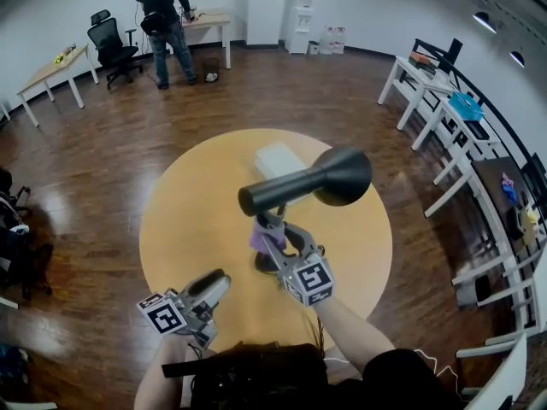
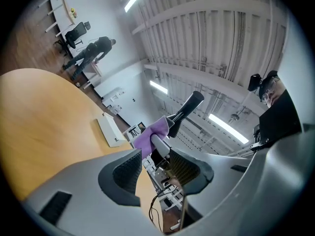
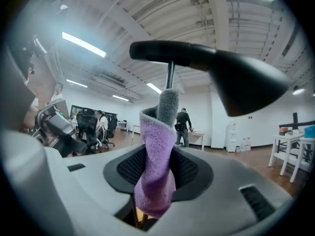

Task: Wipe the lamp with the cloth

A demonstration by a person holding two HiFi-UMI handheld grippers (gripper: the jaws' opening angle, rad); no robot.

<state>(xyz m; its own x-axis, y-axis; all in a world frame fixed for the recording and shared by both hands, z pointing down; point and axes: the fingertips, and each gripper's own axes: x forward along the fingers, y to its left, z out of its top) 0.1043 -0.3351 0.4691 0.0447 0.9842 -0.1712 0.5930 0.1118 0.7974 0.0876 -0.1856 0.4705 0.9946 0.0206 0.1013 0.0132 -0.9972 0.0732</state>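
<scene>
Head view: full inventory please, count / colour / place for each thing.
table: 1, round, yellow-tan, centre of the wood floor
lamp: 1, black, standing mid-table, shade toward the right
cloth: 1, purple, by the lamp stem, in the right tool
box: 1, white, flat on the table behind the lamp
person: 1, dark clothes, standing at the far desk, top left
office chair: 1, black, top left beside the person
desks: several, white-legged, along the right side and far left
water dispenser: 1, white, against the far wall
left tool: 1, grey, jaws apart and empty, lower left over the table
right tool: 1, grey, closed on the cloth near the lamp stem
</scene>
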